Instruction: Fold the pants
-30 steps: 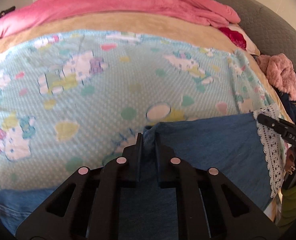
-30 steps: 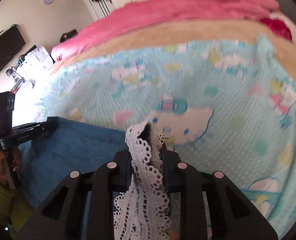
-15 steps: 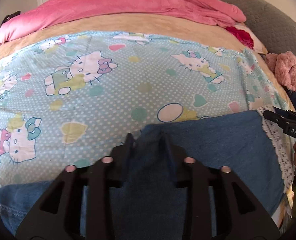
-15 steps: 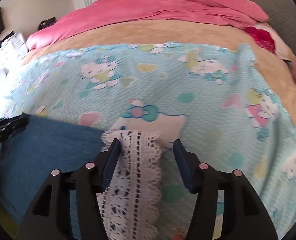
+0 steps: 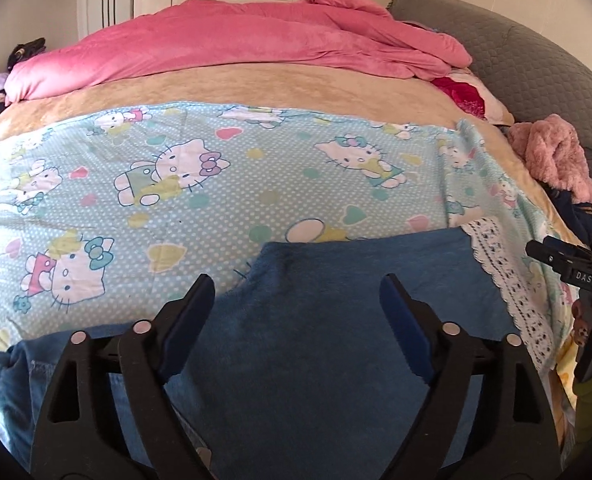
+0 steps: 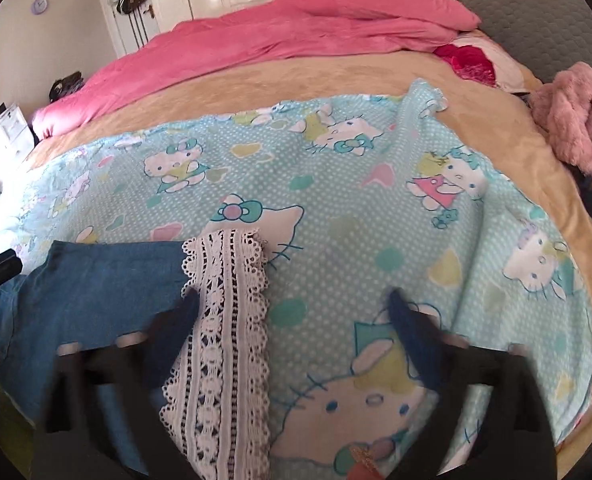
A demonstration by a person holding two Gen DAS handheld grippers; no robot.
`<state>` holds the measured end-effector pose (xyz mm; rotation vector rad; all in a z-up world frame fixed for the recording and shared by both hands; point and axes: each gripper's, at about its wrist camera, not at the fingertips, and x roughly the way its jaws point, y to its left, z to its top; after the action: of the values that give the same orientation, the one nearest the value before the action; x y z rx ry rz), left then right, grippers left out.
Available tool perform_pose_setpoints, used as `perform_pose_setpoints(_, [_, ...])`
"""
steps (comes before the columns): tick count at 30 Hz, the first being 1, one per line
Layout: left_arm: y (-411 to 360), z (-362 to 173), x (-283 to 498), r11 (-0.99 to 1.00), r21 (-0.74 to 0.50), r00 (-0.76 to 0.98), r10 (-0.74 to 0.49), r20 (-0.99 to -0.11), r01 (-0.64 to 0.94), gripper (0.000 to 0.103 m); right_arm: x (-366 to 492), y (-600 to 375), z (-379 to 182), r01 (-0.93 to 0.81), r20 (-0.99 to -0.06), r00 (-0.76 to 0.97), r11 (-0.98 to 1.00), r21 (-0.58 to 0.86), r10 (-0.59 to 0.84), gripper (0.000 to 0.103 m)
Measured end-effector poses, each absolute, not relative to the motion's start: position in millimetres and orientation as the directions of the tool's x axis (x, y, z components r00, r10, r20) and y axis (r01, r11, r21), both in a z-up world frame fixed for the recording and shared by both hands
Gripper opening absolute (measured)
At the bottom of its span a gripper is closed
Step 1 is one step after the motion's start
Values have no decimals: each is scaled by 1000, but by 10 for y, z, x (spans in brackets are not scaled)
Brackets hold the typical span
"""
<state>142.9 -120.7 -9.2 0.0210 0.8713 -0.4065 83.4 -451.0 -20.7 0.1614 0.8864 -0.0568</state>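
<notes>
The blue denim pants are lying on the cartoon-cat sheet at the bed's near edge, 1 layer folded over another, lace hem to the right. I'm judging that 1 fold is down and more are waiting. The left gripper is hanging wide open above the denim, gripping nothing; the right gripper, blurred, is gaping empty too. The left view is showing a paler denim layer underneath; the right view is showing the lace pattern close up.
</notes>
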Motion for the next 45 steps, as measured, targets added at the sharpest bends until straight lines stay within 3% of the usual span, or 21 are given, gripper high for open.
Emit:
perform_pose_setpoints(8, [-1291, -64, 1136, 911, -157, 554, -362, -750, 382, 89, 510, -4386, 22, 85, -738, 672, 986, 144, 50, 96])
perform_pose_setpoints(28, [-1160, -309, 617, 926, -100, 501, -285, -817, 363, 92, 22, -3386, -40, -177, -758, 625, 979, 97, 188, 96])
perform_pose_setpoints(37, [-1224, -623, 542, 927, 15, 422, -156, -893, 375, 93, 36, -3612, -479, -94, -857, 498, 991, 96, 130, 96])
perform_pose_setpoints(45, [-1163, -651, 525, 929, -7, 427, -176, -887, 369, 94, -91, -3654, -401, -117, -824, 538, 984, 134, 176, 96])
